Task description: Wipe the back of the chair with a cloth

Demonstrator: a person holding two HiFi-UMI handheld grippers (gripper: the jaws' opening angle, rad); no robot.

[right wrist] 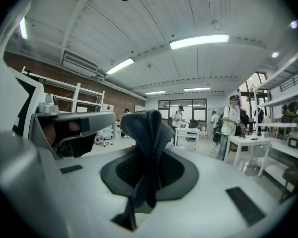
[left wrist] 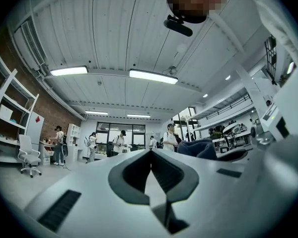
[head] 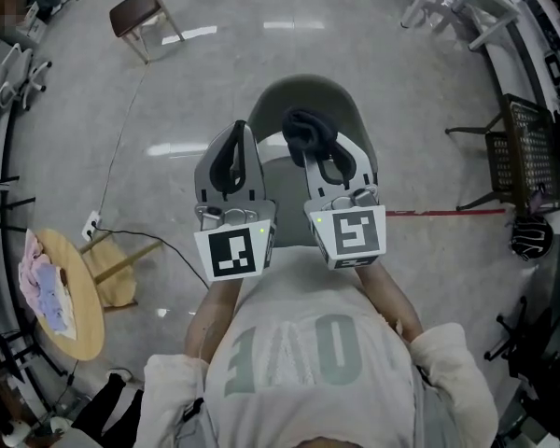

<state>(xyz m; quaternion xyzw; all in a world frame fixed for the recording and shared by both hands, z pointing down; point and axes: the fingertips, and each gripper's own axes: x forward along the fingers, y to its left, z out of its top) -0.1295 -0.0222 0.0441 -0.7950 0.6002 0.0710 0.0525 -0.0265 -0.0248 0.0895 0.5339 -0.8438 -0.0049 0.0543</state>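
A grey shell chair (head: 303,96) stands on the pale floor directly in front of the person, under both grippers. From the steep head view I cannot tell which curved edge is the top of its back.

The left gripper (head: 235,140) is over the chair's left side. Its jaws are pressed together with nothing between them. The right gripper (head: 310,152) hangs just beside it over the chair's middle, clamped on a dark blue cloth (head: 306,131).

In the right gripper view the cloth (right wrist: 146,128) rises from between the jaws as a bunched fold. Its long axis runs along the gripper and its free end lies past the tips.

Both gripper views take in the ceiling and the far room and show no chair, so the jaws point up and away while the chair lies below and ahead of them. I judge that the right gripper, the only one carrying the cloth, must tip down toward the chair before the cloth can meet it. The left gripper (left wrist: 150,155) is free to steady the chair.
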